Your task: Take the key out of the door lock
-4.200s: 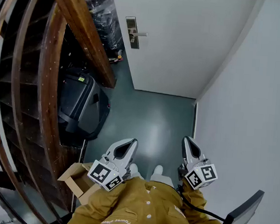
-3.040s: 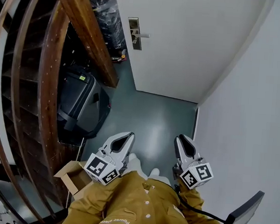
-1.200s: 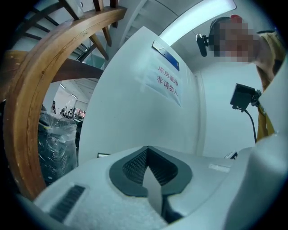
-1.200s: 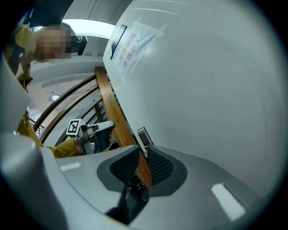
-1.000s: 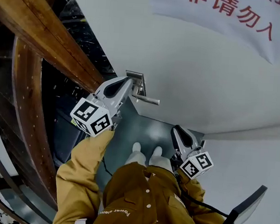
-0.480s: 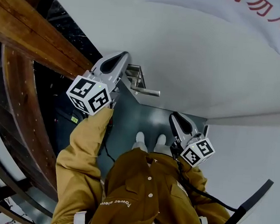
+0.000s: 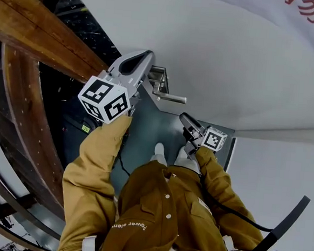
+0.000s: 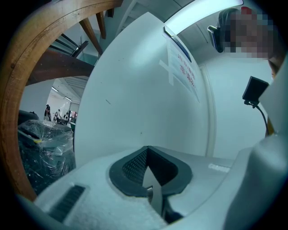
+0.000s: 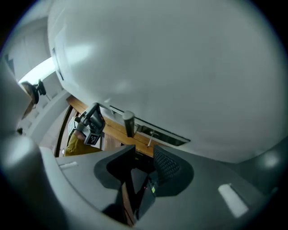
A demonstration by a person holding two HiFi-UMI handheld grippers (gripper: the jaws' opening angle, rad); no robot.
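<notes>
Where the right gripper view looks up the door (image 9: 171, 58), the key (image 9: 152, 136) shows as a thin sliver standing out of the lock plate (image 9: 173, 135), just beside the round end of the handle (image 9: 129, 121); its long axis seems to run square to the door face, shank pointing into the lock and head out toward the room; it is too small to say more. The right tool (image 9: 143, 151) has its jaws apart with nothing between them, and it is short of the key; the risk, as I judge it, is closing off-centre on so slim a thing and pulling at a slant, which would bind the key in the lock or let it slip and drop; if the key sits turned, a straight pull would not free it either.

In the left gripper view the left tool (image 8: 146, 153) is clenched, tips meeting on nothing, with only bare door ahead; neither plate nor key shows here.

In the head view the left tool is raised just beside the plate and partly covers it, while the right tool sits lower in the picture, near the handle's free end; the key cannot be picked out; with both tools crowding the plate, they could knock together or nudge the handle.
</notes>
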